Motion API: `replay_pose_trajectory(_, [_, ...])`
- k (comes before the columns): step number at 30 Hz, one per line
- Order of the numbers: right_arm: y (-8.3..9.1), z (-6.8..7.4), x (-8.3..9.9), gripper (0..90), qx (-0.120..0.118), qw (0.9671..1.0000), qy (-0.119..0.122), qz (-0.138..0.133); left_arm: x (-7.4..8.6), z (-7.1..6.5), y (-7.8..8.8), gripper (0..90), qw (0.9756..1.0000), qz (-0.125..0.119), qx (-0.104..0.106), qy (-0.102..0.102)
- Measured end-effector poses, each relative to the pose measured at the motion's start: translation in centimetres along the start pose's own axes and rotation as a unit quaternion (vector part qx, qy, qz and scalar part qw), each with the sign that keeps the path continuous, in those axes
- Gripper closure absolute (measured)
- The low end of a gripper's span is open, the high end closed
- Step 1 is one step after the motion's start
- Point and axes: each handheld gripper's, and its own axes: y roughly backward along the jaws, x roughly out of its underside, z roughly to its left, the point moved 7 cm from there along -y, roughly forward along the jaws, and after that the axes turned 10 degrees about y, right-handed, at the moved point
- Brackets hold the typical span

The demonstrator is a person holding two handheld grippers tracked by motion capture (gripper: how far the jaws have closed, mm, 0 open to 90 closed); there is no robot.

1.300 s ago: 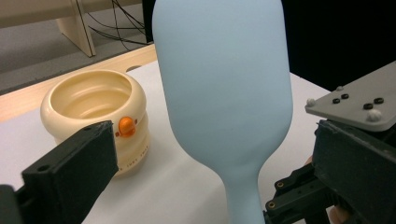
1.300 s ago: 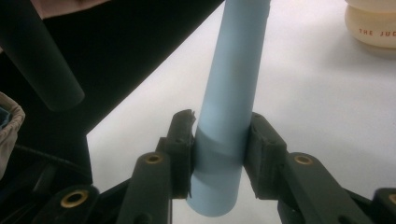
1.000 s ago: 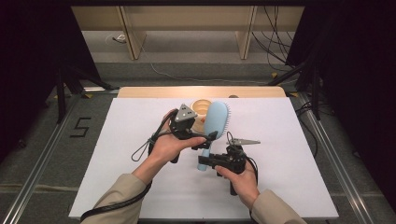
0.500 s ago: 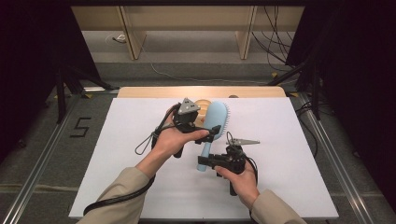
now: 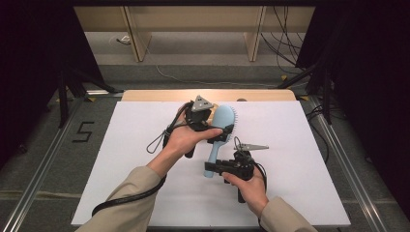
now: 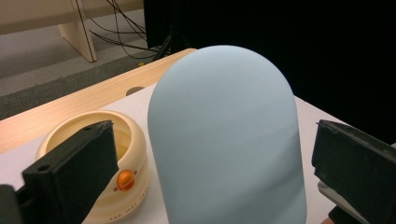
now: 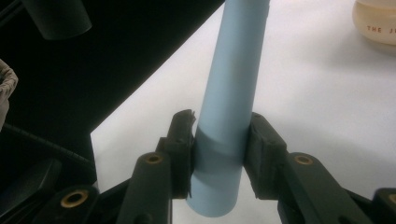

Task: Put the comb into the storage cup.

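The left gripper (image 5: 220, 131) has shifted up along the hairbrush (image 5: 220, 130); the right gripper (image 7: 219, 144) clamps the handle, brush held above the table (image 5: 300, 145); left jaws stand open astride the head, ungripped; beyond, the cream jar (image 6: 122, 154); handover unfinished

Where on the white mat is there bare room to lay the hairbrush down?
The white mat is bare right of the right gripper, and left of the left gripper. Crowded at the far middle: hairbrush and cream container.
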Motion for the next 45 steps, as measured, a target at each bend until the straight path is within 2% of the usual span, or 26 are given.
replay_pose_trajectory(21, [0.0, 0.1, 0.1, 66.2, -0.002, 1.0, 0.0, 0.003, -0.7, -0.7, -1.2, 1.0, 1.0, 0.006, 0.004, 0.007])
replay_pose_trajectory(32, [0.0, 0.1, 0.0, 66.2, -0.003, 1.0, 0.0, 0.004, -0.6, -0.5, -1.6, 2.6, 0.9999, 0.008, 0.001, 0.011])
replay_pose_trajectory(45, [0.0, 0.2, 0.0, 66.2, -0.004, 1.0, 0.0, 0.003, -0.5, -0.3, -1.9, 9.3, 0.9997, 0.01, 0.005, 0.021])
